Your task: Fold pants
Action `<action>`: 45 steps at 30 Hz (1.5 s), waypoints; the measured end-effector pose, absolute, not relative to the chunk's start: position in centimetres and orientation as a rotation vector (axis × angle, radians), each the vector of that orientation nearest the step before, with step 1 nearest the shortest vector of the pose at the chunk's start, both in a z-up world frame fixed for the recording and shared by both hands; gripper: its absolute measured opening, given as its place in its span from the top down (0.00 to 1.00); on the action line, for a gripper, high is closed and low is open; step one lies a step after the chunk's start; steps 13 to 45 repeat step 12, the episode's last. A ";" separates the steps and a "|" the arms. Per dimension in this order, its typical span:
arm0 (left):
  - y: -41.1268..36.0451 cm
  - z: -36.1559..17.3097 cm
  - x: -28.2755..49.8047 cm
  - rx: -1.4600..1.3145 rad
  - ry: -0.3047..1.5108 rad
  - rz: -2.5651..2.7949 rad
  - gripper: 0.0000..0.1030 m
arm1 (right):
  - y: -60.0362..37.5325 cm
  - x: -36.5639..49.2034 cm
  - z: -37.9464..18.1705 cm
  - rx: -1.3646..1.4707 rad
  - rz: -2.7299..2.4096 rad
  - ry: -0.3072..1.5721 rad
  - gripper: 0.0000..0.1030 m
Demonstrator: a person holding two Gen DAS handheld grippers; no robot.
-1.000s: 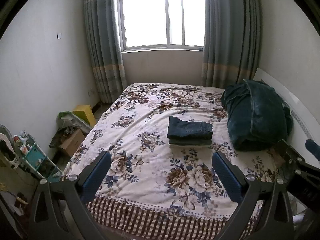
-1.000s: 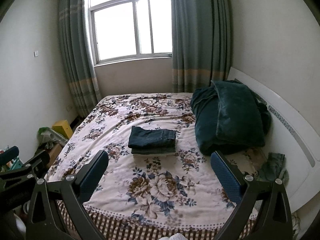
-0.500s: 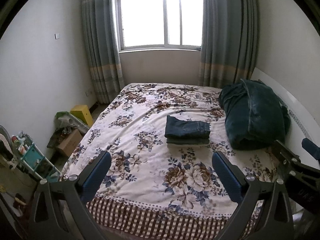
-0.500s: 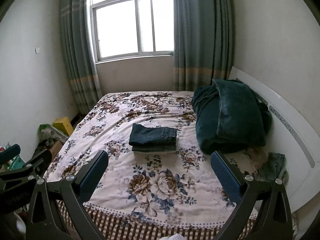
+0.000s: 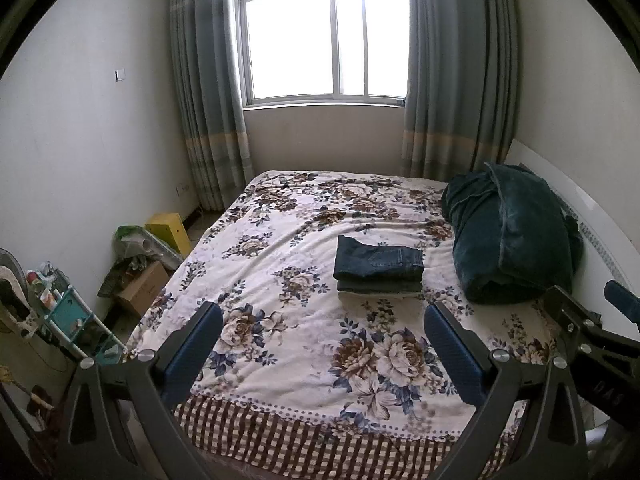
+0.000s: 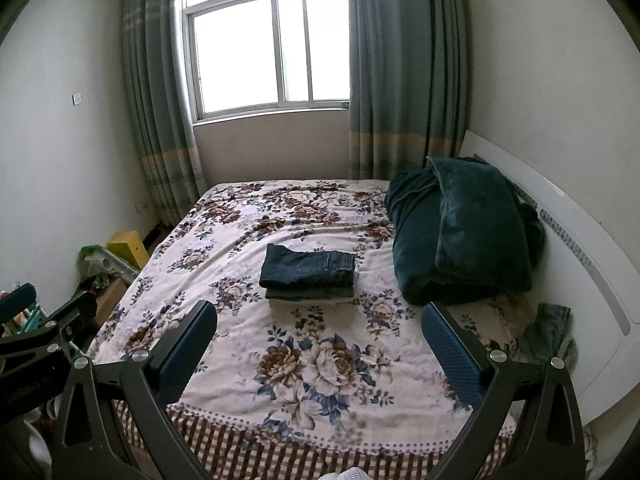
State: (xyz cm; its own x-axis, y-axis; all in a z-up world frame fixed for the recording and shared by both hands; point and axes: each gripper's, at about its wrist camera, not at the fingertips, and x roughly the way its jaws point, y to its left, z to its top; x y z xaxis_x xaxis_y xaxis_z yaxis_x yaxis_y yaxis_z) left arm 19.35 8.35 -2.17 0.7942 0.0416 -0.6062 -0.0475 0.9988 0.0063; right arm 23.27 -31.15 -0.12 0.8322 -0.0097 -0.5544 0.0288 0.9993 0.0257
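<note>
Left wrist view: the left hand-held gripper (image 5: 323, 334) is hovering over the foot end of the bed (image 5: 280, 336), jaws spread wide, nothing between the blue pads (image 5: 194, 346). The pants (image 5: 378, 264) are lying folded in a neat dark-denim stack near the middle of the bed, well apart from the gripper. A rolled green blanket (image 5: 512, 240) is sitting just right of the stack, against the white headboard (image 5: 592, 220). The right hand-held gripper (image 5: 580, 320) is showing at the right edge; from here I cannot tell how its jaws are standing. A yellow box (image 5: 170, 228) and a cardboard box (image 5: 144, 286) are sitting on the floor to the left of the bed.

Right wrist view: the right hand-held gripper (image 6: 319, 332) is also hanging over the foot end, jaws wide, holding nothing. The pants (image 6: 308, 274) are resting flat on the floral cover, ahead of the gripper and apart from it. The blanket (image 6: 468, 232) is lying to their right. A small denim piece (image 6: 550, 332) is lying beside the headboard (image 6: 580, 248). The left hand-held gripper (image 6: 44, 320) is entering at the left edge.
</note>
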 end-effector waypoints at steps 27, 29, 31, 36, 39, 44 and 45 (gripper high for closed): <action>8.5 -1.8 19.5 -0.013 0.652 0.041 0.00 | -31.0 23.0 -0.4 0.037 -0.022 0.589 0.00; 8.5 -1.8 19.5 -0.013 0.652 0.041 0.00 | -31.0 23.0 -0.4 0.037 -0.022 0.589 0.00; 8.5 -1.8 19.5 -0.013 0.652 0.041 0.00 | -31.0 23.0 -0.4 0.037 -0.022 0.589 0.00; 8.5 -1.8 19.5 -0.013 0.652 0.041 0.00 | -31.0 23.0 -0.4 0.037 -0.022 0.589 0.00; 8.5 -1.8 19.5 -0.013 0.652 0.041 0.00 | -31.0 23.0 -0.4 0.037 -0.022 0.589 0.00; 8.5 -1.8 19.5 -0.013 0.652 0.041 0.00 | -31.0 23.0 -0.4 0.037 -0.022 0.589 0.00; 8.5 -1.8 19.5 -0.013 0.652 0.041 0.00 | -31.0 23.0 -0.4 0.037 -0.022 0.589 0.00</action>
